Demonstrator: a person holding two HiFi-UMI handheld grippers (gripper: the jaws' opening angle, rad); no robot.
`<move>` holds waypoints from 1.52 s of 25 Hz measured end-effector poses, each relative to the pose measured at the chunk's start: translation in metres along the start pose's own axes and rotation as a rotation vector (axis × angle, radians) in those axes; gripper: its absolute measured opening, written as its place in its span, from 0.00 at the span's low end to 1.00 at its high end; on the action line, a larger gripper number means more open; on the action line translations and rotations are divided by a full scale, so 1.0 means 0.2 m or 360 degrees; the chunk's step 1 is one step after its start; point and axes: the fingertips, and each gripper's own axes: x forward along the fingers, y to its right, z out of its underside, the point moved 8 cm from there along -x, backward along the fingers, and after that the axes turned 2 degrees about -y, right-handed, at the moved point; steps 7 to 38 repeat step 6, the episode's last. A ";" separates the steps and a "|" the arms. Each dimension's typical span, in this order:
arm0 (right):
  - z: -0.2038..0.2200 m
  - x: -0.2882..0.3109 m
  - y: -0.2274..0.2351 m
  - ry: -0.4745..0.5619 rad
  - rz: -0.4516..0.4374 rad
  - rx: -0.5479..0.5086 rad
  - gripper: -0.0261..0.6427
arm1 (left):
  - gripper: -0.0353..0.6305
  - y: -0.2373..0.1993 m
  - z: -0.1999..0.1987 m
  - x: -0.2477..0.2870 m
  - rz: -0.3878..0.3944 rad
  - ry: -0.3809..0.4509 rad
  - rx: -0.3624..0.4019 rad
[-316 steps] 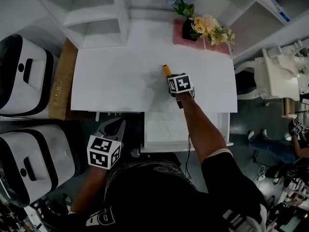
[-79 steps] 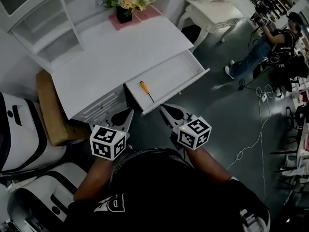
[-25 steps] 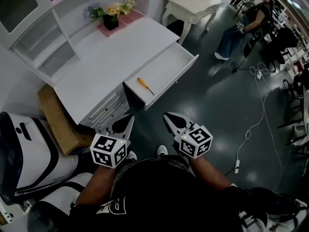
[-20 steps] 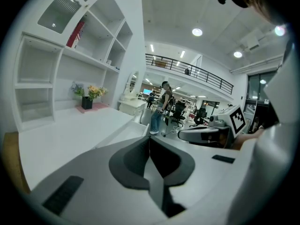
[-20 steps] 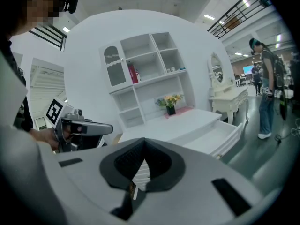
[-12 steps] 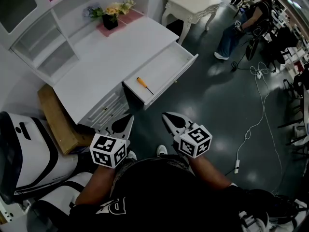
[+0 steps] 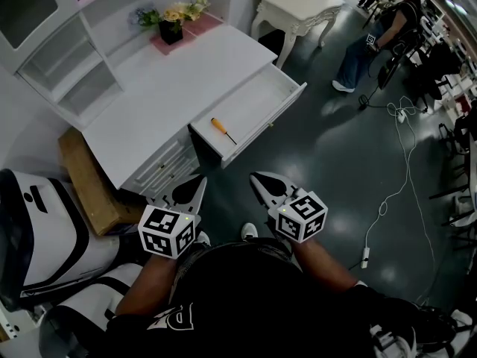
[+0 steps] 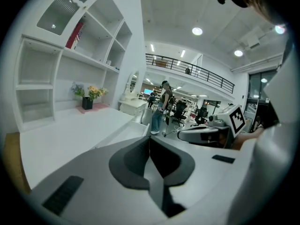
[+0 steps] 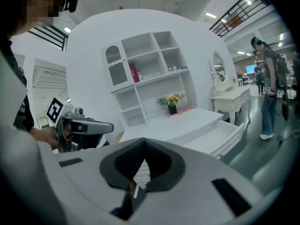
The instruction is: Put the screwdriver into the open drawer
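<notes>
1. Left gripper (image 7: pixel 196 183) and right gripper (image 7: pixel 258 178) are held close to the body, jaws pressed together on nothing.
2. Ahead of both jaws and well apart from them, about equally far from each, the screwdriver (image 7: pixel 222 130) lies inside the open drawer (image 7: pixel 262 101) of the desk (image 7: pixel 168 99).
3. Its shaft slants back toward the right jaws, so the task looks done.
</notes>
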 end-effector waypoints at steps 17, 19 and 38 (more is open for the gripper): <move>0.01 0.00 0.01 0.0003 -0.0002 0.0001 0.05 | 0.08 0.00 0.01 0.00 -0.0007 0.0005 0.0002; 0.01 0.00 0.01 0.0003 -0.0002 0.0001 0.05 | 0.08 0.00 0.01 0.00 -0.0007 0.0005 0.0002; 0.01 0.00 0.01 0.0003 -0.0002 0.0001 0.05 | 0.08 0.00 0.01 0.00 -0.0007 0.0005 0.0002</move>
